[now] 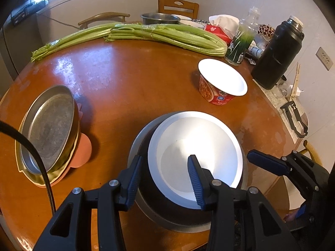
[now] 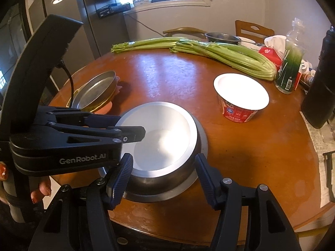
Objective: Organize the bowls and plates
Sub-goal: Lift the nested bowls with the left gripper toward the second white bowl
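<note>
- On the round wooden desk [image 1: 129,79], celery [image 1: 146,35] is lying along the far side.
- Near the front edge, a steel bowl [image 2: 167,177] is holding a white bowl [image 2: 159,138].
- Left tongs [image 1: 165,177] are straddling its rim, grip uncertain.
- Right tongs [image 2: 164,177] are standing apart around the steel bowl.

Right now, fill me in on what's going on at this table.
A person works two handheld claws over a metal bowl with a white bowl nested inside. The left claw straddles their near rim, one finger outside, one inside. The right claw brackets the metal bowl's wall. A stack of plates and an instant-noodle cup sit untouched.
</note>
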